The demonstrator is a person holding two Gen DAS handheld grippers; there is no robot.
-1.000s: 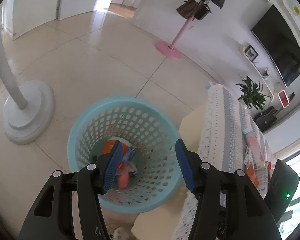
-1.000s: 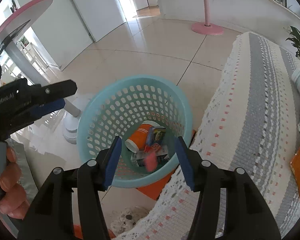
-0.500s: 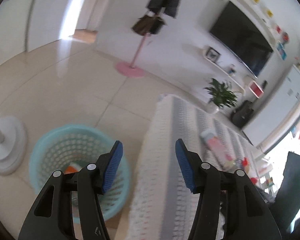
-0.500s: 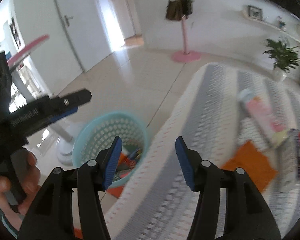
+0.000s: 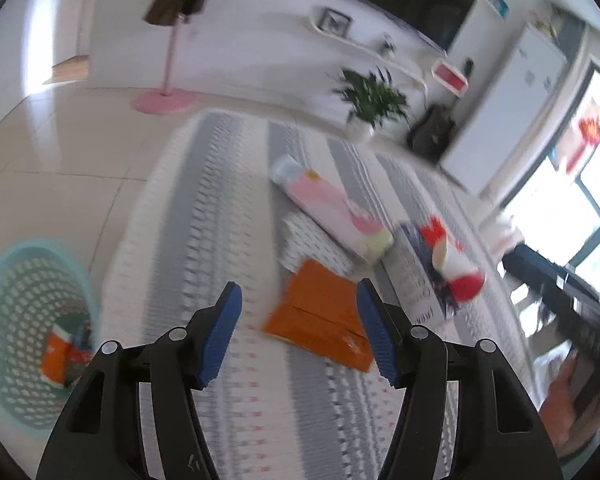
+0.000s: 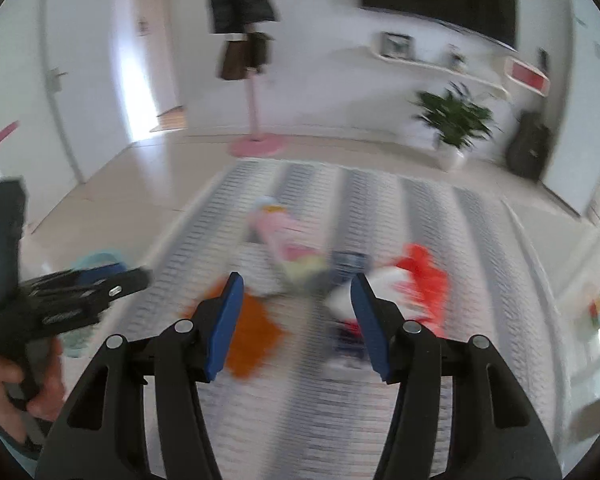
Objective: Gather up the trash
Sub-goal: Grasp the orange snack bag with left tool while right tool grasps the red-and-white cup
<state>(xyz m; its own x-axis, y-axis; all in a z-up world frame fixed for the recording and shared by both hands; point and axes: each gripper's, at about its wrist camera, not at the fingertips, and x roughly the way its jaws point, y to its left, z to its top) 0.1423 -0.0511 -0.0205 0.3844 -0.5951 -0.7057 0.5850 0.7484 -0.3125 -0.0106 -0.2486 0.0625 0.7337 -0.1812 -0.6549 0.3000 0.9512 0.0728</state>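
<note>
With both tongs apart and empty, left tongs (image 5: pixel 298 334) frame the orange packet (image 5: pixel 320 318) at centre frame on the counter (image 5: pixel 204 216); right tongs (image 6: pixel 296 322) hover above remaining trash; basket (image 5: pixel 32 336) sits lower left.

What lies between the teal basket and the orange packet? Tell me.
Only bare striped cloth lies between the teal basket and the orange packet, seen in the left wrist view.
</note>
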